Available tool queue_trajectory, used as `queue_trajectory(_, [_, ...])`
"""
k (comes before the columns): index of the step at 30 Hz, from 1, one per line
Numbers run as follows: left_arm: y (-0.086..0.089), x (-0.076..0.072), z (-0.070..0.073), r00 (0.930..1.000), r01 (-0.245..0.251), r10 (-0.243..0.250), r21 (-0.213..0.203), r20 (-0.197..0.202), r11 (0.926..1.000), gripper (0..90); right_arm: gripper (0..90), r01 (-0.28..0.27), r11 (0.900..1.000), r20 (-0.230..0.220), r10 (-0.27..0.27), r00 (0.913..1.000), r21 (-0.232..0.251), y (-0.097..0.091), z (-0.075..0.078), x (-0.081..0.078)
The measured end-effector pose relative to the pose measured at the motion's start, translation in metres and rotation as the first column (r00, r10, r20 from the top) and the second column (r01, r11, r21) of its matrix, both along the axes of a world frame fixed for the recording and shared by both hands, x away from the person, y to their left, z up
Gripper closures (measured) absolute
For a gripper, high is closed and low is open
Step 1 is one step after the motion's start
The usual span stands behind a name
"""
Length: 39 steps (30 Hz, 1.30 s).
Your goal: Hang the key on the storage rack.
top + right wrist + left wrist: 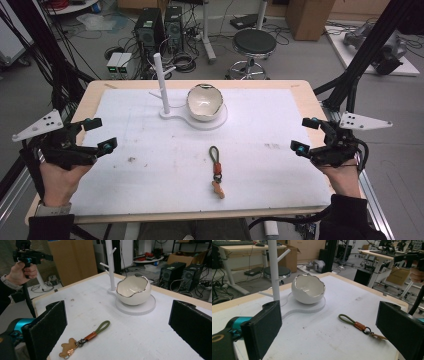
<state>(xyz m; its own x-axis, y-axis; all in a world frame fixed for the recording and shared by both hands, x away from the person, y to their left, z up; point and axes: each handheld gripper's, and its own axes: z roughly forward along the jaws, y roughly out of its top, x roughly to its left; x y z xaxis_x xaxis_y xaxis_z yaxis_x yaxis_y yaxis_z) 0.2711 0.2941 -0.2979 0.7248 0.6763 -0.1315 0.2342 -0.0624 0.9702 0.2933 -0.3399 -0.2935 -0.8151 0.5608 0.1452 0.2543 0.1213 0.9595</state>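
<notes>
One keychain (216, 172) is recorded, lying flat on the white surface (150, 170) near the person's edge and roughly midway between the two hands. It is made up of an olive cord loop, an orange-brown collar, a metal ring and a small tan bear-shaped charm. Its long axis runs near-to-far, with the loop toward the far side and the charm toward the person.

One left gripper (100, 135) is held at the left edge of the surface, its fingers spread wide with nothing between them. One right gripper (306, 135) is held at the right edge, its fingers likewise parted wide and empty. The keychain lies inward of both and well apart from each; no clear advantage in nearness can be judged. From the right gripper view the charm end (67, 349) is seen nearest the fingers; from the left gripper view the keychain (359, 326) is seen lying across, loop end to the left.

One white stand (162, 82) with short pegs and one egg-shaped bowl (204, 102) with a jagged metallic rim are noted on a single shared white base (220, 121), beyond the keychain
</notes>
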Motion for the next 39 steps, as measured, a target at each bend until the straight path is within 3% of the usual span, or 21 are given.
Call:
queue_trajectory(10, [0.000, 0.000, -0.001, 0.9999, -0.012, 0.012, 0.004, -0.006, 0.9999, 6.9, 0.8, 0.005, 1.0000, 0.002, -0.005, 1.0000, -0.002, 0.000, 0.000, 0.000])
queue_trajectory(19, [0.007, -0.001, 0.000, 0.9995, -0.028, 0.028, -0.018, -0.013, 0.9995, 6.9, 0.8, 0.042, 0.9990, 0.007, -0.042, 0.9991, -0.012, 0.009, 0.004, 0.005])
queue_trajectory(21, [0.006, -0.002, 0.000, 0.9995, -0.030, 0.030, -0.004, -0.011, 0.9995, 6.9, 0.8, 0.042, 0.9989, 0.009, -0.041, 0.9991, -0.021, 0.012, 0.004, 0.007])
queue_trajectory(25, [0.004, -0.006, -0.001, 0.9984, -0.056, 0.056, 0.031, -0.001, 0.9980, 6.7, 0.8, 0.053, 0.9974, 0.009, -0.053, 0.9986, -0.049, 0.027, 0.001, 0.016])
queue_trajectory(32, [0.009, -0.014, -0.003, 0.9980, -0.062, 0.062, 0.035, -0.007, 0.9975, 6.7, 0.8, 0.048, 0.9957, 0.010, -0.048, 0.9988, -0.079, 0.051, -0.005, 0.030])
queue_trajectory(39, [0.018, -0.021, -0.007, 0.9969, -0.076, 0.076, 0.022, -0.020, 0.9969, 6.7, 0.8, 0.031, 0.9927, 0.005, -0.031, 0.9995, -0.117, 0.089, -0.012, 0.049])
